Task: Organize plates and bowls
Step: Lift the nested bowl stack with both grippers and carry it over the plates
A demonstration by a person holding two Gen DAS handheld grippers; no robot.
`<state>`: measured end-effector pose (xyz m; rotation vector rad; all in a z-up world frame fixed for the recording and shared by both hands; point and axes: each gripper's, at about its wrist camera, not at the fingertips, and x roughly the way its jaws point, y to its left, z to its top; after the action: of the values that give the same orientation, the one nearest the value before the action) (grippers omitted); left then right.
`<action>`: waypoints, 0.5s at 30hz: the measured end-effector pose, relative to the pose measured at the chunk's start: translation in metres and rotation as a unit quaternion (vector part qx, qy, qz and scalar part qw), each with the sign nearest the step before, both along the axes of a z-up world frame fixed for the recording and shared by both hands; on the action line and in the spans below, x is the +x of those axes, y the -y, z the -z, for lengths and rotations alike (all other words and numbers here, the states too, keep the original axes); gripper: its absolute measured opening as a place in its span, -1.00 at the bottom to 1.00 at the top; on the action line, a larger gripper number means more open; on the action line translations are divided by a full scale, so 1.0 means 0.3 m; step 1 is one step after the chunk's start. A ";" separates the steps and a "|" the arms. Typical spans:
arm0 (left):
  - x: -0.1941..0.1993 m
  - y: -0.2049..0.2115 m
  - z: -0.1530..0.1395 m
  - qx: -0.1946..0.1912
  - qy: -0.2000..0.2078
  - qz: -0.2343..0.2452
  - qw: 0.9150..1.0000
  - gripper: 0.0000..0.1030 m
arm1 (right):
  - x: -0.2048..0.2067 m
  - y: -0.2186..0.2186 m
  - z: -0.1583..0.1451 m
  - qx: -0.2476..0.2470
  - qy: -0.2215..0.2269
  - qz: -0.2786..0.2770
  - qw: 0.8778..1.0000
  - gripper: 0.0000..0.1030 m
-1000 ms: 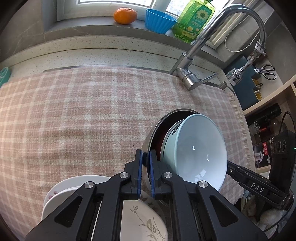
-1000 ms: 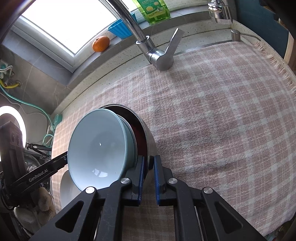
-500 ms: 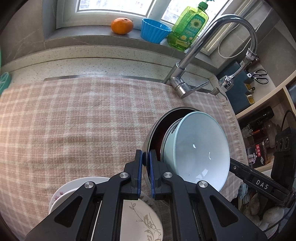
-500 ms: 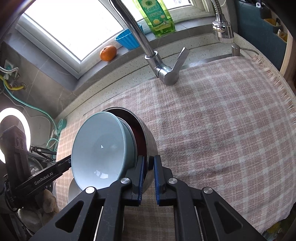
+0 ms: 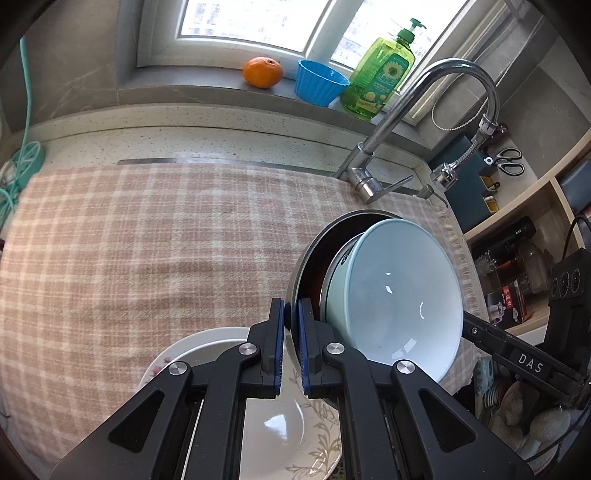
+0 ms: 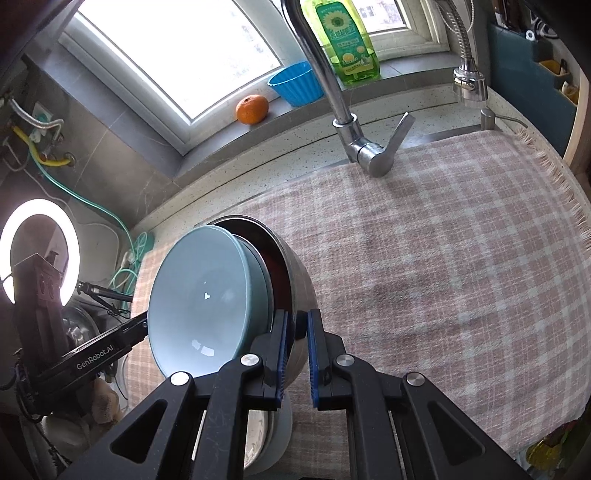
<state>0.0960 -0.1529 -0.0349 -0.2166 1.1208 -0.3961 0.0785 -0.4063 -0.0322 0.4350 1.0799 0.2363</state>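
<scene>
Above the cloth [image 5: 147, 240], grippers clamp bowls [image 5: 395, 295]

Daylight from the window [image 5: 255, 33] at top, blown out white in both views. A ring light [image 6: 38, 236] at the right wrist view's left edge also clips. Small specular glints on the pale blue bowl [image 5: 395, 295] and the faucet [image 5: 458, 74]. Shadows soft. Focus sharp; strong fisheye bending, dark vignetted corners.

Matte black left gripper [image 5: 291, 343] and right gripper [image 6: 295, 360], blue-padded fingers, round silver screws; "DAS" and "GenRobot.AI" printed white on their sides.
</scene>
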 end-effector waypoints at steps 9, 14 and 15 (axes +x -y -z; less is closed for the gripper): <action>-0.071 -0.107 -0.001 0.000 0.000 -0.006 1.000 -0.89 | -0.080 -0.109 -0.003 0.003 -0.001 -0.007 1.000 -0.82; -0.106 -0.160 0.011 0.000 -0.005 -0.007 1.000 -0.89 | -0.123 -0.164 0.016 0.003 -0.008 -0.009 1.000 -0.82; -0.112 -0.169 0.014 0.000 -0.006 -0.007 1.000 -0.89 | -0.132 -0.174 0.020 0.003 -0.009 -0.008 1.000 -0.82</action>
<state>0.0623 -0.1022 -0.0391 -0.2274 1.1309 -0.3836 0.0388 -0.3540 -0.0383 0.4357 1.1013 0.2504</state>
